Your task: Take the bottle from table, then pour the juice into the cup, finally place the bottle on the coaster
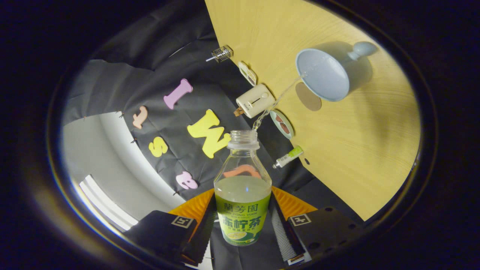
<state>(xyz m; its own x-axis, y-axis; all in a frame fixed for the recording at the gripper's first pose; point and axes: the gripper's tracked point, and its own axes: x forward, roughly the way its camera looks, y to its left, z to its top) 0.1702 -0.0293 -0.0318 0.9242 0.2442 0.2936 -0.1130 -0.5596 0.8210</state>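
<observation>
The wooden table is the largest thing in sight, and the whole scene looks tipped over to one side, with black cloth along the table's far edge. On the table stands the pale blue cup, taken here as the landmark; its round-knobbed handle points away from the bottle and its open mouth faces the bottle's neck. Just beside the cup, on the side towards the bottle, lies a round brown coaster, flat on the wood and partly tucked under the cup's rim from this angle.

The bottle is held well short of the cup, tilted with its uncapped mouth aimed at the cup. A thin stream of juice arcs from the mouth and reaches the cup's near rim. About half the bottle is filled with pale liquid. The gripper has both fingers pressed on the labelled lower body of the bottle, one on each side.

Along the table's far edge, between cup and bottle, sit smaller things: a cream box-like appliance, a small oval dish, a little green-and-white tube, another small oval object and a tiny wire cage. The stream passes in front of the appliance and dish.
</observation>
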